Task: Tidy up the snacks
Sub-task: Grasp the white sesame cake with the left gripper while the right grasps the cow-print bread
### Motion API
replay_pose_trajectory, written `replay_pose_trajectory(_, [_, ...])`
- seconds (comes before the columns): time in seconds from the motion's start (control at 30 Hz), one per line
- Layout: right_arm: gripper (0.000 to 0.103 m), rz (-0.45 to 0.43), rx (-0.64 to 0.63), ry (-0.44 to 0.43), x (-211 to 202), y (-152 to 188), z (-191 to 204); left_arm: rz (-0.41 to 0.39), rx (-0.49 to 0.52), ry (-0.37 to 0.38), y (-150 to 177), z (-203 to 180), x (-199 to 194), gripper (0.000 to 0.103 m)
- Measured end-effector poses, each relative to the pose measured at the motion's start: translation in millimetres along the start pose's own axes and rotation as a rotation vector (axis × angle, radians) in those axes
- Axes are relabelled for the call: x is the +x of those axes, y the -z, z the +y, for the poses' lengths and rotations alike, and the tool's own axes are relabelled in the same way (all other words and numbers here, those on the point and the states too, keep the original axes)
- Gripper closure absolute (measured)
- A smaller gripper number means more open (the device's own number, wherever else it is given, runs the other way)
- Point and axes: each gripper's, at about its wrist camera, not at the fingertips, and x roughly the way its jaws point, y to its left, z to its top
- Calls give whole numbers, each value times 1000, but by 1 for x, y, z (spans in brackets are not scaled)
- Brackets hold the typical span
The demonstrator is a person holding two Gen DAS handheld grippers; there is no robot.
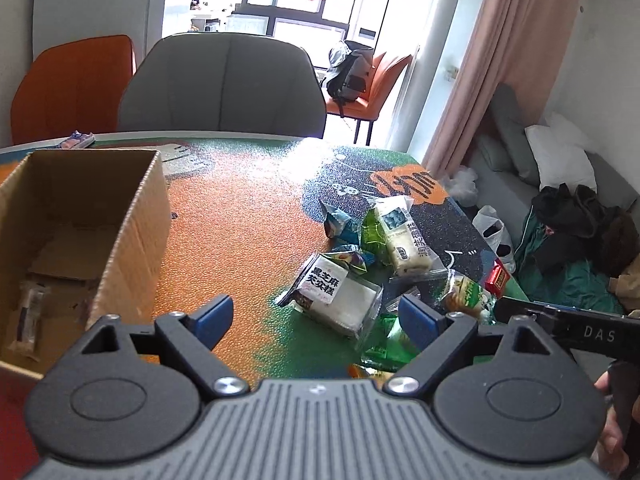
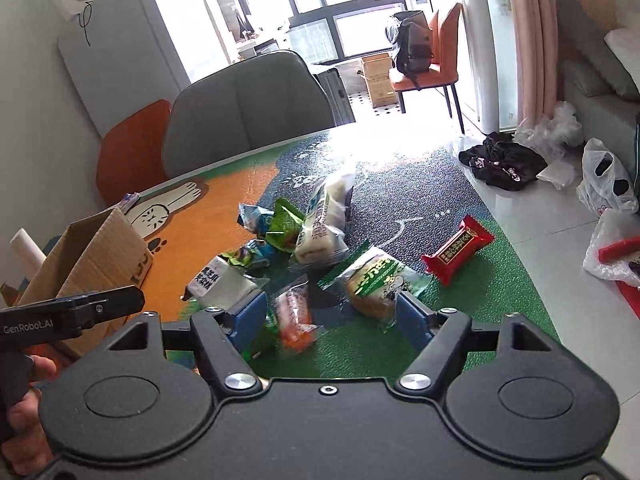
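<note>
I hold both grippers low over the table with the colourful printed mat (image 1: 240,220). My left gripper (image 1: 316,316) has its blue pads spread wide and holds nothing; it points between the open brown cardboard box (image 1: 132,216) on its left and the pile of wrapped snacks (image 1: 376,248) — I think so that it can carry to either side. My right gripper (image 2: 332,312) is also spread and empty, above an orange clear-wrapped snack (image 2: 294,316). The red flat packet (image 2: 458,250) lies apart, near the table edge.
</note>
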Motion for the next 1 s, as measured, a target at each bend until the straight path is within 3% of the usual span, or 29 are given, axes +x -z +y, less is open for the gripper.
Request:
replay_pose_trajectory(0.63, [40, 72, -18, -16, 61, -22, -20, 159, 49, -8, -8, -11, 95, 14])
replay_pose_trajectory(0.83, [39, 78, -63, 4, 69, -27, -18, 180, 71, -17, -7, -16, 111, 14])
replay_pose_trajectory(1.0, [39, 143, -86, 5, 79, -21, -16, 180, 117, -41, -5, -23, 112, 14])
